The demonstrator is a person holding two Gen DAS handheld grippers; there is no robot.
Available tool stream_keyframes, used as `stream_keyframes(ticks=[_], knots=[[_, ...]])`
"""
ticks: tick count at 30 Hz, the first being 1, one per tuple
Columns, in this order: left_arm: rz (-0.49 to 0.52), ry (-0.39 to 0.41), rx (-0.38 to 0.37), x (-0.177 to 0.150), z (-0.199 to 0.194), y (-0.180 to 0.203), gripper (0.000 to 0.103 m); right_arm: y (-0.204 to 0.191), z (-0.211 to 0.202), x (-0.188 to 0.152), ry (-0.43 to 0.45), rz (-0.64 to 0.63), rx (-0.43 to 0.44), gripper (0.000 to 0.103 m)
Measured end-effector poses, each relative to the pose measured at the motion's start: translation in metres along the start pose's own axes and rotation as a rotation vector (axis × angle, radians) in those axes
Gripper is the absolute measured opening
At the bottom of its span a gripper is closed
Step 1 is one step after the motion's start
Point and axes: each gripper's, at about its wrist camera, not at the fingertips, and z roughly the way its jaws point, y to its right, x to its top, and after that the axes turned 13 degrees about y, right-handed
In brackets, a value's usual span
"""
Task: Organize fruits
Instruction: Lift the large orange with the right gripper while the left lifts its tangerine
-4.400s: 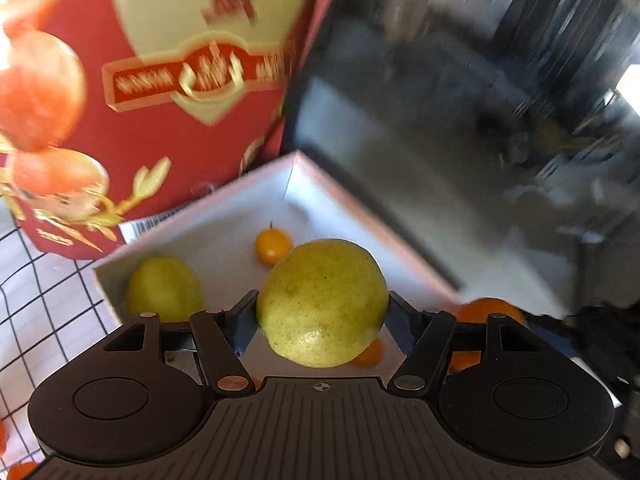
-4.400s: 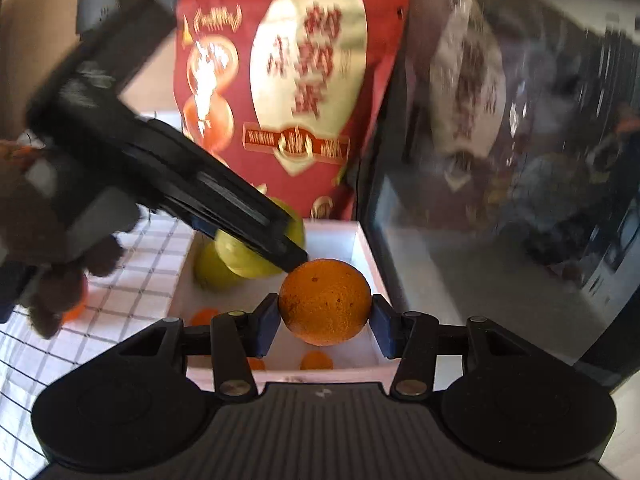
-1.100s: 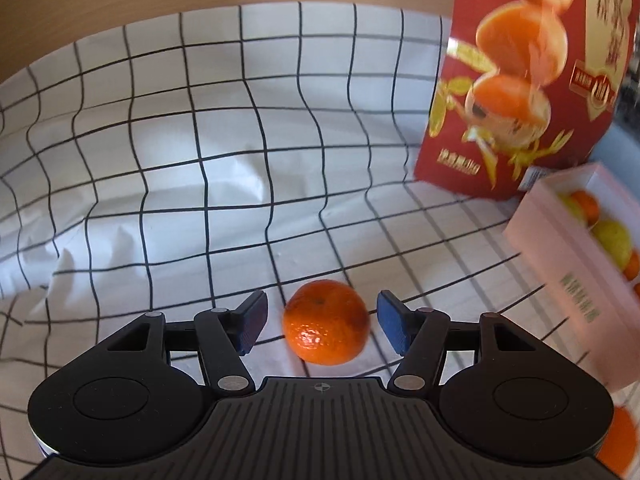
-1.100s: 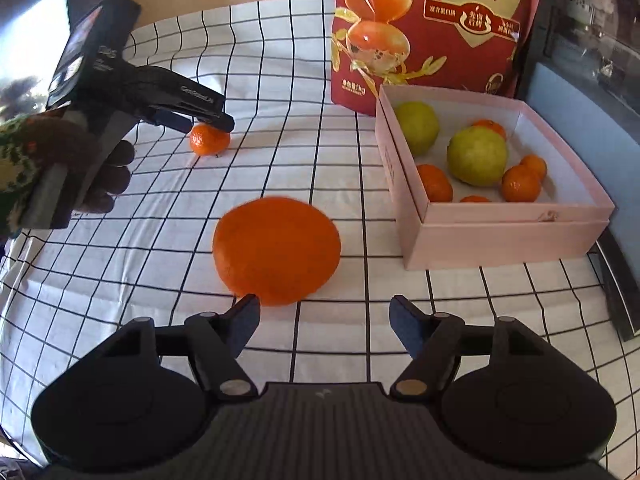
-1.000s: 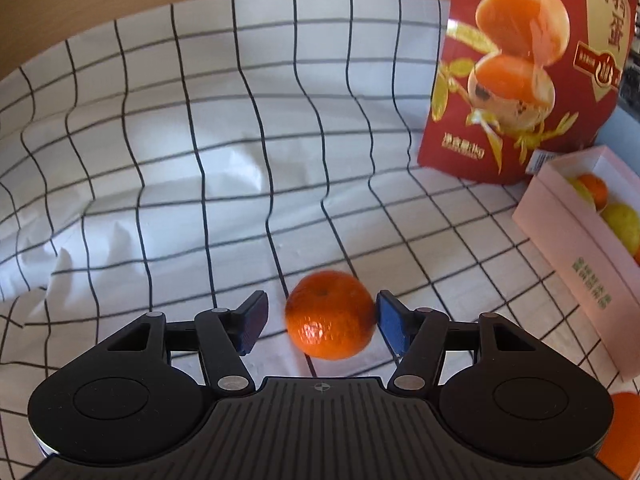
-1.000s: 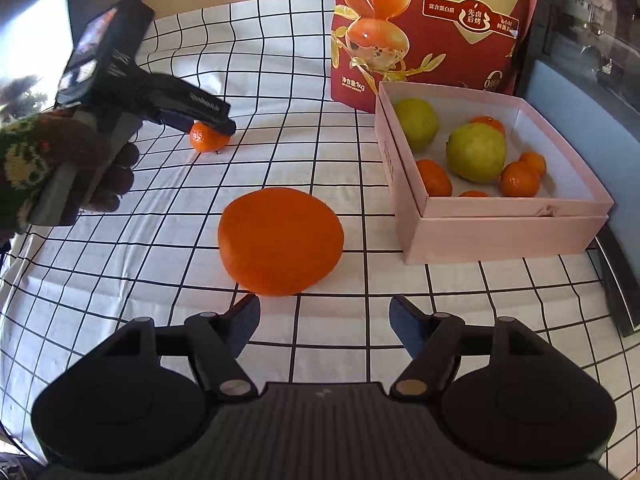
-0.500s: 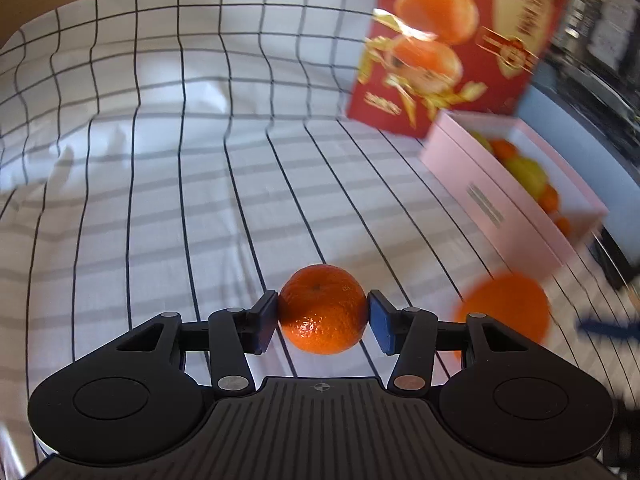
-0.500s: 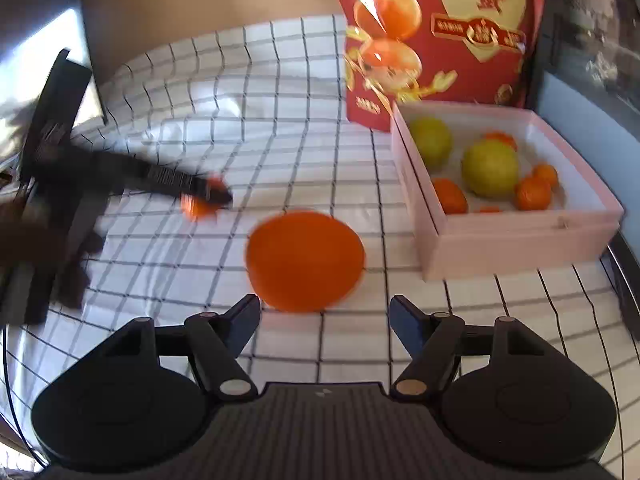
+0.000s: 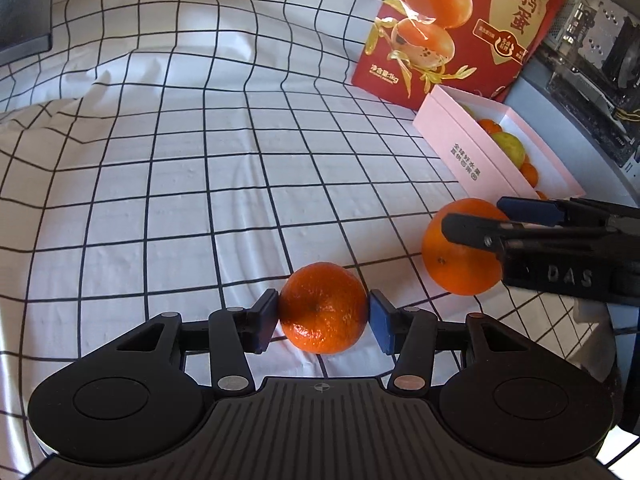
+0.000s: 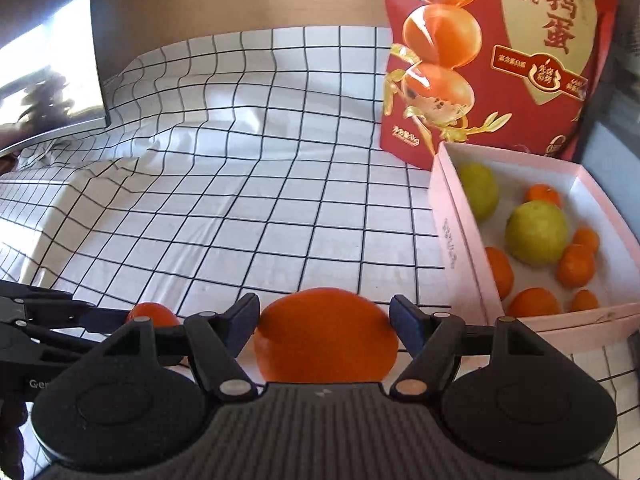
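A small mandarin [image 9: 323, 308] sits between the blue pads of my left gripper [image 9: 323, 310], which is shut on it just above the checked cloth [image 9: 180, 184]. The same mandarin [image 10: 150, 314] peeks out at the lower left of the right wrist view. A larger orange [image 10: 326, 332] rests on the cloth between the fingers of my right gripper [image 10: 322, 310], whose jaws stand open around it. In the left wrist view that orange [image 9: 460, 256] lies to the right, straddled by the right gripper [image 9: 474, 214]. The pink box [image 10: 452, 248] holds two yellow-green fruits and several small oranges.
A tall red snack bag [image 10: 500, 60] stands behind the pink box [image 9: 464, 156]. A dark monitor [image 10: 48, 80] sits at the far left edge of the cloth. A computer case [image 9: 592, 40] rises to the right of the box. The cloth is wrinkled at the back left.
My left gripper closed on the mandarin and carried it right, toward the big orange. My right gripper moved forward until the big orange lay between its open fingers.
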Motion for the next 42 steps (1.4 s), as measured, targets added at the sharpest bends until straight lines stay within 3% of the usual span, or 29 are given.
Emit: stream_keyframes(ticks=[8, 14, 30, 38, 42], knots=[[-0.004, -0.012, 0.009, 0.003, 0.004, 0.002, 0.054, -0.001, -0.033, -0.018, 0.001, -0.090, 0.057, 0.072], [0.010, -0.020, 0.015, 0.006, 0.008, 0.005, 0.054, 0.010, -0.058, -0.037, -0.037, -0.062, 0.077, 0.074], [0.033, -0.038, -0.017, 0.000, 0.005, 0.015, 0.054, 0.011, -0.079, -0.046, -0.055, -0.089, 0.006, 0.080], [0.033, -0.056, -0.023, -0.004, 0.009, 0.017, 0.054, -0.003, -0.067, -0.051, -0.055, -0.121, -0.001, 0.081], [0.071, -0.049, -0.006, -0.007, 0.008, 0.023, 0.054, -0.004, -0.054, -0.052, -0.052, -0.127, -0.050, 0.081]])
